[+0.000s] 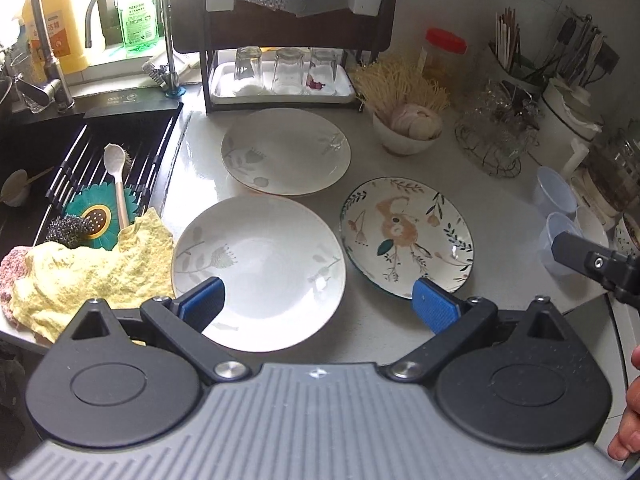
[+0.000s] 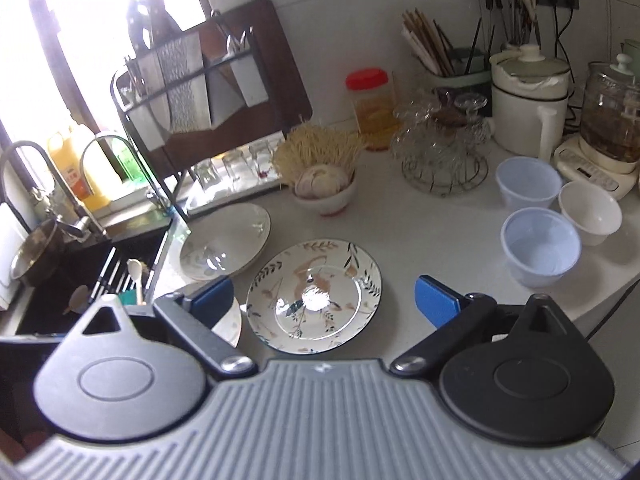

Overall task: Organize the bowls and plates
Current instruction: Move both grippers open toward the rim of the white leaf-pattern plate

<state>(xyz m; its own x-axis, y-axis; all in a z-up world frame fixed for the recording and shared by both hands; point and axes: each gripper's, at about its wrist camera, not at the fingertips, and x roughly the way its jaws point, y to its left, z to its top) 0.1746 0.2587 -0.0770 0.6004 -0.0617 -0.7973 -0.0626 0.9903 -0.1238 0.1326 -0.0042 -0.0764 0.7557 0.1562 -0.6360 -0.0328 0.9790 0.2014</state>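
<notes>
Hand-held gripper gapes over white plate.

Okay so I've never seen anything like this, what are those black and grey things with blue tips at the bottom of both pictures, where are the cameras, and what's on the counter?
Those are hand-held grasping tools, not a robot: a person carries one in each hand, and each has a camera looking forward along its two blue-padded fingers. One picture is from the left tool, the other from the right tool. Both stand open and hold nothing.

On the pale kitchen counter lie two white plates with faint grey leaf prints, a near one and a far one, plus a floral plate with a dark rim. Further right stand two translucent bluish plastic bowls and a small white bowl. A yellow cloth lies beside the black sink.
</notes>
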